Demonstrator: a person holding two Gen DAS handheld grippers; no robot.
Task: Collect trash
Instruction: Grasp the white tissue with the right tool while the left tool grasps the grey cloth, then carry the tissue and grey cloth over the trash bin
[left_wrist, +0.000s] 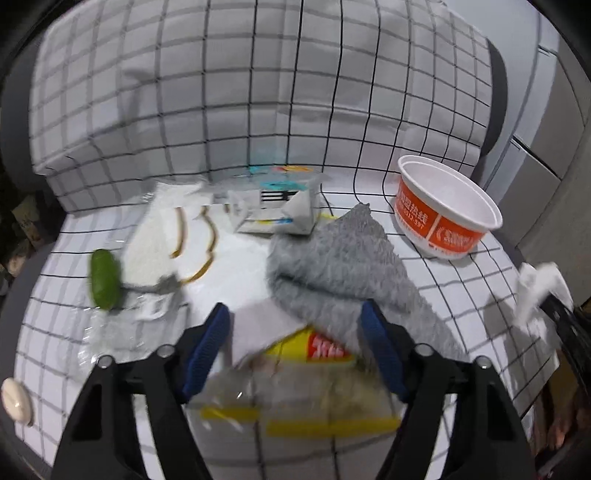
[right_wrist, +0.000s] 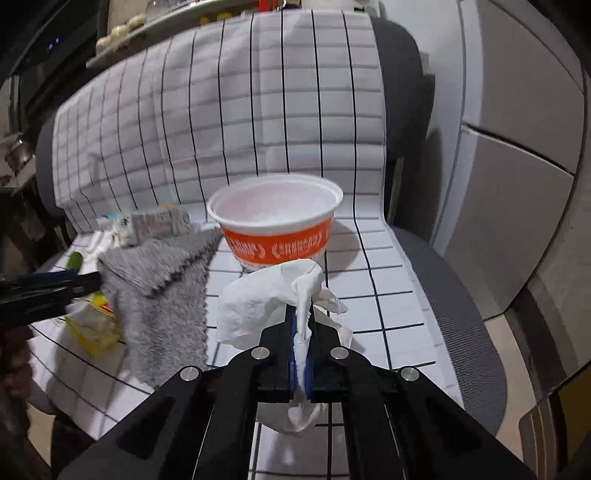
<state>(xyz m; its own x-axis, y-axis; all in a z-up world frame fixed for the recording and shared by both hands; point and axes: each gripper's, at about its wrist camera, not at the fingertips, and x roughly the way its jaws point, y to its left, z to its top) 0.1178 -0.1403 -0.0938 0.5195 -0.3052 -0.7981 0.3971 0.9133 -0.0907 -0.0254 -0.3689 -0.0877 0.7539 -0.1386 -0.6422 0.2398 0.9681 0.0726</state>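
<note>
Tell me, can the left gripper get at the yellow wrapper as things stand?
Probably yes: the left gripper is open, straddling the yellow wrapper, though the grey cloth overlaps the wrapper's far edge.

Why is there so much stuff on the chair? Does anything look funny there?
Yes. The seat is littered: bread slices in a clear bag, a green cucumber, a crumpled grey cloth, a yellow wrapper and an empty orange-and-white bowl. The right gripper pinches a crumpled tissue.
</note>
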